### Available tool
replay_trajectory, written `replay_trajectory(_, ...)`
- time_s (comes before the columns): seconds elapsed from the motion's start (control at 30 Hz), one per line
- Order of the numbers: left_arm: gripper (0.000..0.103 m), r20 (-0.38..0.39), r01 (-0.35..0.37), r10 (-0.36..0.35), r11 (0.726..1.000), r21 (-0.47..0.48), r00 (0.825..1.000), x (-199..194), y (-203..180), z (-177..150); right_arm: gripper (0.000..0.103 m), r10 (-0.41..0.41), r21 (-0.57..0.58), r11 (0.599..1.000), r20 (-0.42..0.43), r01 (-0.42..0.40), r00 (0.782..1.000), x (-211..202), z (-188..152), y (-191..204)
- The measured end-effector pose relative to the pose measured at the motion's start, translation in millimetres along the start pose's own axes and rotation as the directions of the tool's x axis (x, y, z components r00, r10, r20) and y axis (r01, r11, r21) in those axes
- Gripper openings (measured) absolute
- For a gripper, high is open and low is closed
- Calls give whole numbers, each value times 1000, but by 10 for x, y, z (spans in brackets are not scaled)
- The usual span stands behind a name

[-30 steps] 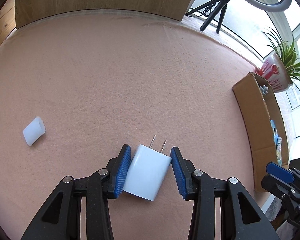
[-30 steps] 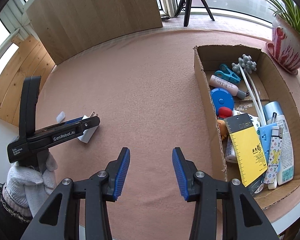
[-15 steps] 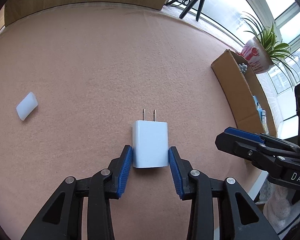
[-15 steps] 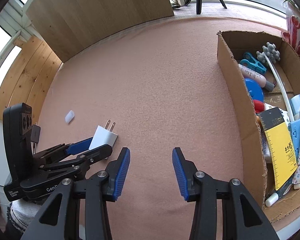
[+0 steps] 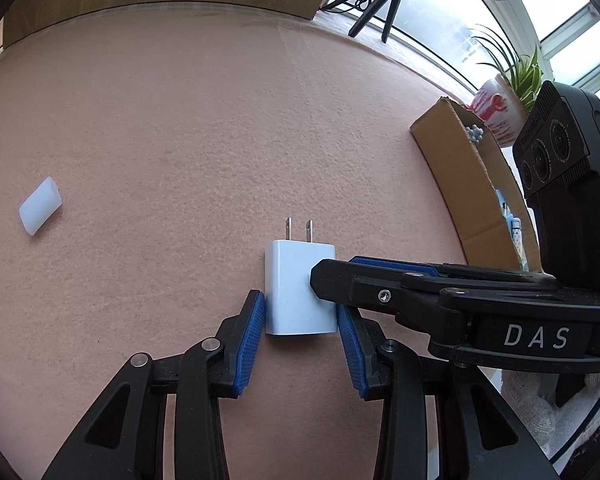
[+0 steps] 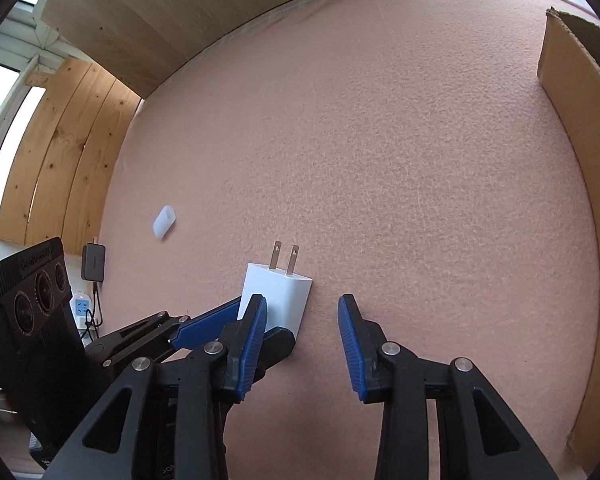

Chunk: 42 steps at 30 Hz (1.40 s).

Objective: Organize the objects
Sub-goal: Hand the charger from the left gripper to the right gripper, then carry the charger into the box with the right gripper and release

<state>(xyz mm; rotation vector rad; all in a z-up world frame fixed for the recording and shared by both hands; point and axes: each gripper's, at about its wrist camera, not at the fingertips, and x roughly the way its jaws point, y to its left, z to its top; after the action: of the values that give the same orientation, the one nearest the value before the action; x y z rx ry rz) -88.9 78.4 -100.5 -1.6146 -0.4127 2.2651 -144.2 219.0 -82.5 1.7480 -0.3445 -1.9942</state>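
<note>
Left wrist view: the left tongs [image 5: 301,322] are closed on the white charger [image 5: 296,288], a blue pad pressed to each side of its body; the charger lies flat on the pink bench [image 5: 220,120] with its two prongs pointing away from the tongs. The right tongs [image 5: 328,276] reach in from the right, tip over the charger's right edge; whether it touches cannot be told. Their body reads "DAS". A small white cap [image 5: 40,206] lies well to the left of the left tongs. Only this view shows the potted plant [image 5: 500,100] and the tripod [image 5: 376,4], both beyond the cardboard box [image 5: 464,184] to the right.

Right wrist view: the right tongs [image 6: 302,344] stand wide and hold nothing. The charger [image 6: 278,292] sits ahead, by their left finger, with the left tongs [image 6: 236,326] entering from the left. The white cap [image 6: 164,222] lies farther ahead to the left. Only this view shows a black adapter [image 6: 93,262] and a socket [image 6: 82,306] beyond the bench's left edge; the box [image 6: 572,92] appears as a wall at right.
</note>
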Motion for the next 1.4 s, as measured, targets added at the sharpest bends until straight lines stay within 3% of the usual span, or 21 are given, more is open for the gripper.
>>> replay_trajectory(0.1,41,-5,6,-6,1000,2,1000,0,-3,-3,28,44,25,999,-13,-44,999,26,23,-27)
replay_trajectory(0.17,41,-4,-1,1,1000,-1,1000,-5,-30,-4,20,70,27,997,-20,-69,997,31,23,-19)
replay_trajectory(0.5,41,39,21,-23,999,44,999,-113,-382,171,20,54,18,998,44,-55,998,-262,33,-36)
replay_trajectory(0.93,41,82,79,-96,978,192,992,-85,-1424,556,20,-10,51,999,223,-2,975,-1109,109,-409)
replay_trajectory(1.4,40,47,142,-165,939,314,985,366,-2447,769,20,-94,168,985,341,38,935,-1836,86,-1225)
